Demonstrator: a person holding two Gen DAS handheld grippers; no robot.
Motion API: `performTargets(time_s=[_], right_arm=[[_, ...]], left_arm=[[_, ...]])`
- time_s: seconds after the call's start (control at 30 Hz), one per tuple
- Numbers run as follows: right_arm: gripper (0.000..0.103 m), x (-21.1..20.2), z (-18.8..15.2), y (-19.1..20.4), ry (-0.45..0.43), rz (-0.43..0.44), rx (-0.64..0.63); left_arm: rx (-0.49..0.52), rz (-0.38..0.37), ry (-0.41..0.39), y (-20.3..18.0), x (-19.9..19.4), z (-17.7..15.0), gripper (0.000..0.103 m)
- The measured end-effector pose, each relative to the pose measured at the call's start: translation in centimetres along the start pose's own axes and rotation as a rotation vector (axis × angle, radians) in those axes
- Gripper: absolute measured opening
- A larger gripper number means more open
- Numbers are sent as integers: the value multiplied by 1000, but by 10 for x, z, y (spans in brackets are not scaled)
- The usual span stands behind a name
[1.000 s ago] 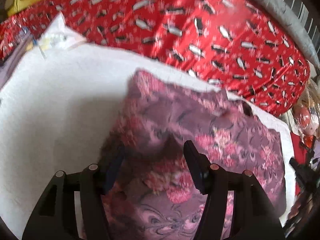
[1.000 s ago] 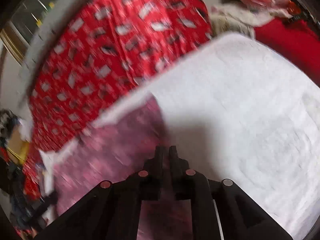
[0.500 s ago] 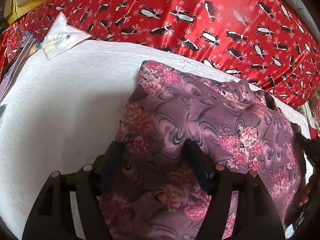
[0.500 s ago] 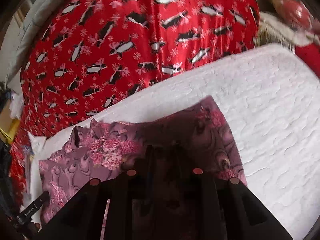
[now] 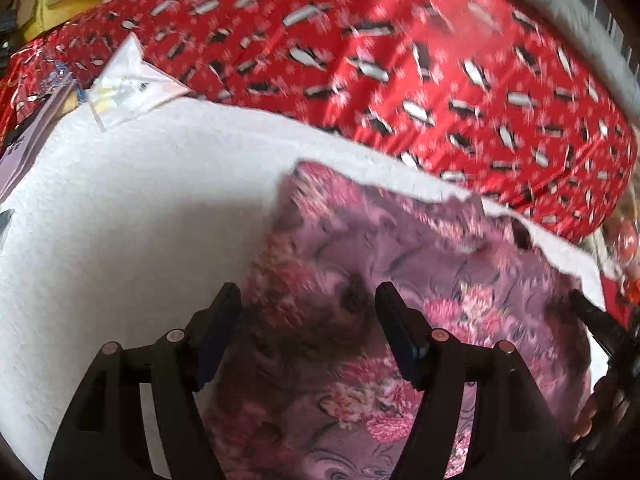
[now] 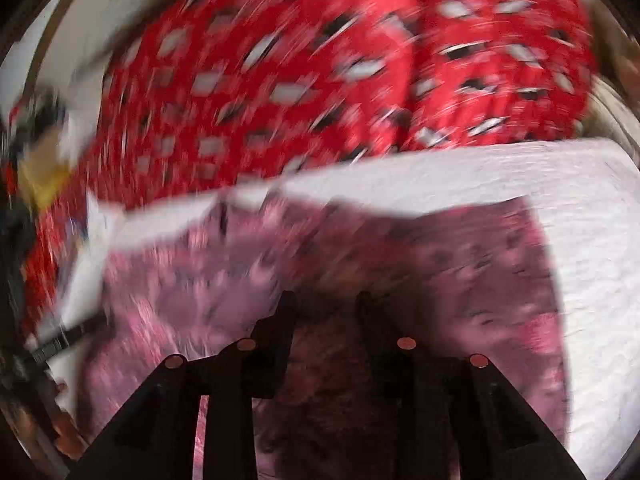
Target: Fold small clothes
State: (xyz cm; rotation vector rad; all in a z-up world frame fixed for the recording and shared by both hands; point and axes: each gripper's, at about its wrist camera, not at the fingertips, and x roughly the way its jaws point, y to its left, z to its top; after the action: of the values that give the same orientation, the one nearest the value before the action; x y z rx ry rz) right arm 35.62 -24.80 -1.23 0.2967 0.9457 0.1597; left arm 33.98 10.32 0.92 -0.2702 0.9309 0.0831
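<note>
A purple garment with pink flowers (image 5: 400,280) lies spread on a white quilted pad (image 5: 140,220). My left gripper (image 5: 308,300) hovers over its left part, open, with the cloth lying under the wide gap and neither pad pressing it. In the blurred right wrist view the same garment (image 6: 480,264) fills the lower middle. My right gripper (image 6: 325,304) hangs over it with its jaws opening. A narrow gap shows between them, with dark cloth beneath and nothing pinched.
A red sheet with a black-and-white print (image 5: 400,60) lies behind the pad. A clear plastic packet (image 5: 128,88) and papers (image 5: 24,148) sit at the pad's far left corner. The other gripper's tip (image 5: 600,328) shows at the garment's right edge.
My right gripper was shut a second ago and now shows a gap. It has swung sideways over the garment and rolled. My left gripper has hardly moved.
</note>
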Motion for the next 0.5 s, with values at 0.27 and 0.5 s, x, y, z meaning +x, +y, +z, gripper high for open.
performTargets(time_s=[0.27, 0.5], right_arm=[[39, -4, 14, -98, 17, -152, 296], [10, -3, 24, -93, -12, -59, 246]], left_arm=[[-35, -60, 16, -4, 8, -4, 69], [8, -73, -47, -17, -2, -3, 69]])
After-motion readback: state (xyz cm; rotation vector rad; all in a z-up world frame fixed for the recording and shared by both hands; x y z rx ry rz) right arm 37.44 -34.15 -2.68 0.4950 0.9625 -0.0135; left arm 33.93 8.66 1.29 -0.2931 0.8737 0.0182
